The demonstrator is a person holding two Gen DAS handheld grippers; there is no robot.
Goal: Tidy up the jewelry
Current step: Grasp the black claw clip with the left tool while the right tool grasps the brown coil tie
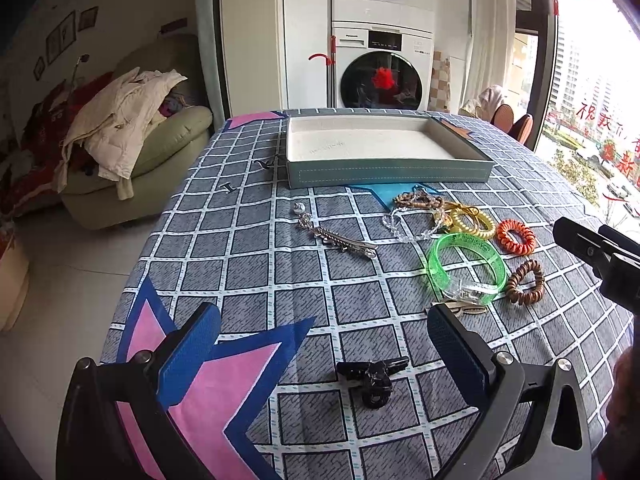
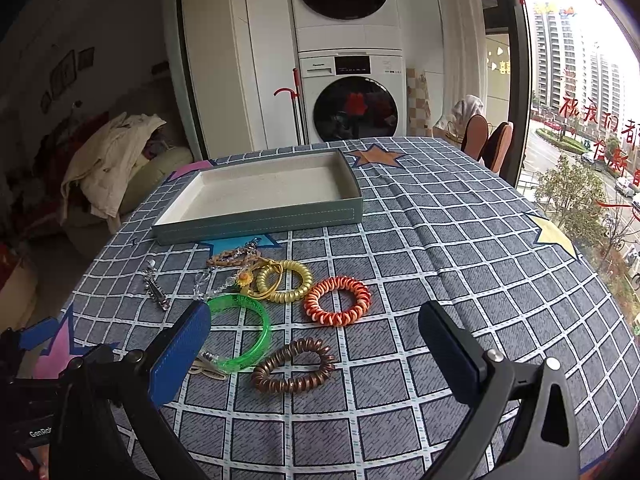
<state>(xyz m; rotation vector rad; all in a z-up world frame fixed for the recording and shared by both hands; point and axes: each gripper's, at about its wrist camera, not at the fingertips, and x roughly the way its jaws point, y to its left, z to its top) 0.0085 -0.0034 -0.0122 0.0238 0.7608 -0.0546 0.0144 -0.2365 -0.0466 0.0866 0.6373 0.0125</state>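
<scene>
A big table (image 2: 460,240) has a checked cloth with stars. A gray tray (image 2: 260,216) sits on it with nothing inside. Just in front of the tray lie the green bangle (image 2: 256,316), the orange coil band (image 2: 338,302) and the brown coil band (image 2: 294,366). The black hair clip (image 1: 374,378) lies farther from the tray, between the wide-apart fingers of the left gripper (image 1: 324,344). The right gripper (image 2: 316,344) is wide apart too, holding nothing

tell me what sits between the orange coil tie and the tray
Only bare checked tablecloth between the orange coil tie and the tray, clearest in the right wrist view; the yellow coil tie lies off to the left.
</scene>
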